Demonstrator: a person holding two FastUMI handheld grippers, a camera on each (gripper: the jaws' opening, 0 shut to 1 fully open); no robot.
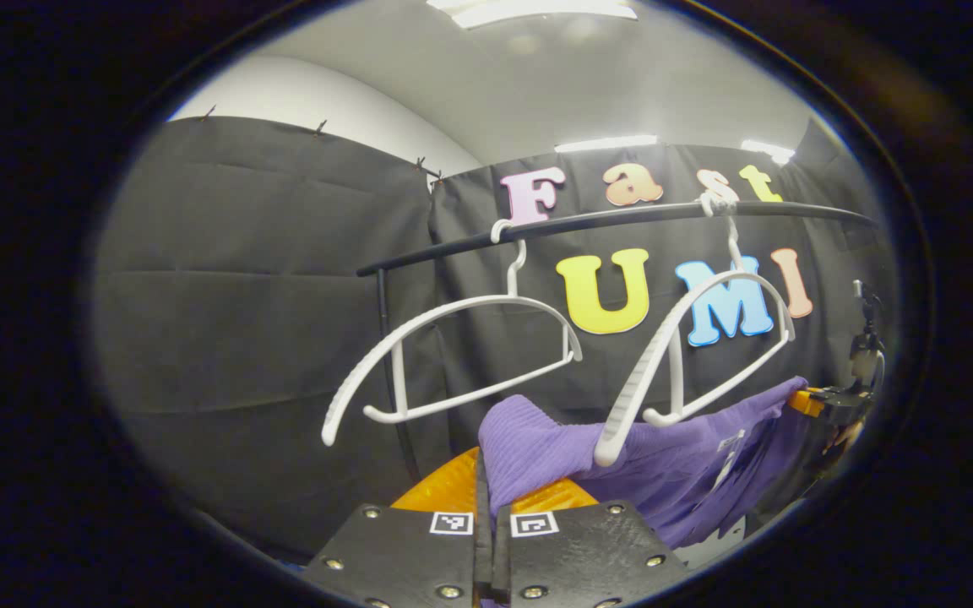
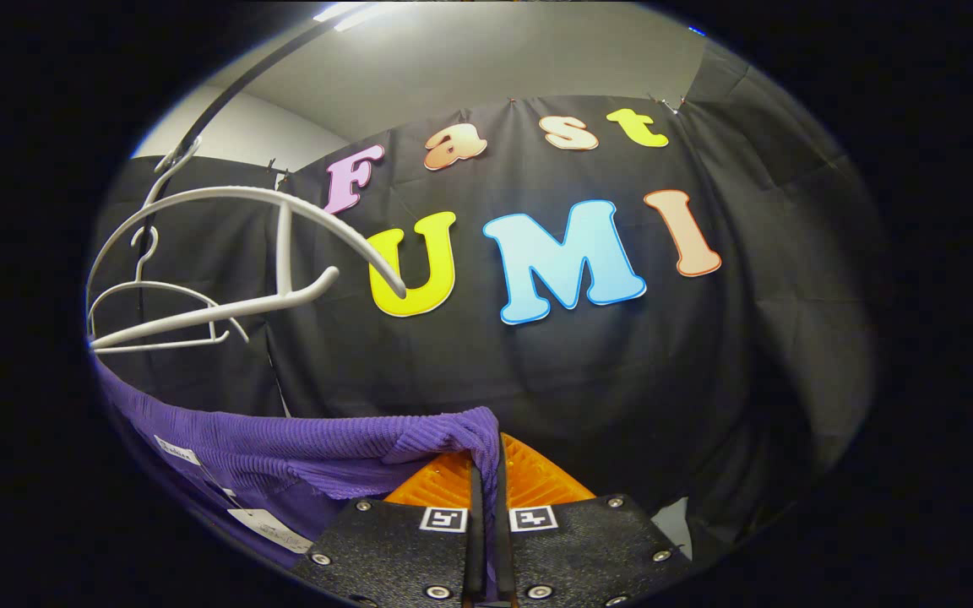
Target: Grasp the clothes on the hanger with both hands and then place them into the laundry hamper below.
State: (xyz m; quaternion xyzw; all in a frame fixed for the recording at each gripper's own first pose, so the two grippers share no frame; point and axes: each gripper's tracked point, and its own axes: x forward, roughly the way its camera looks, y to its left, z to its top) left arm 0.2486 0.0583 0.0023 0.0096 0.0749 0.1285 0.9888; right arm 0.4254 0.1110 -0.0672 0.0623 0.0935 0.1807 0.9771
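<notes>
**Purple garment held between both tongs, under two bare hangers**

Purple ribbed cloth, the garment (image 1: 664, 464), is stretched between the two tongs and hangs below the rail, no longer on a hanger. In the left gripper view, the left tongs (image 1: 491, 507) are closed on one end of the garment: both fingers press together with the cloth pinched between them, and the fabric rises in a bunch just above the tips. From there the garment runs to the right side of the view, where the right tongs (image 1: 824, 404) hold its far end, near the edge of the picture. A white label is visible on the hanging part of the cloth.

In the right gripper view, the right tongs (image 2: 486, 498) are also closed on the garment (image 2: 301, 456); a fold of the purple cloth lies over the tips and goes down between the two fingers. The rest of the cloth goes away to the left and lower side, with small white tags on it.

Above the garment, a dark rail (image 1: 622, 221) crosses the booth. Two white plastic hangers are hooked on it, both bare: the left hanger (image 1: 453, 355) and the right hanger (image 1: 698, 346). The lower tip of the right hanger is in front of the purple cloth; I cannot tell whether it touches it. In the right gripper view both hangers appear at the left side, one behind the other.
</notes>
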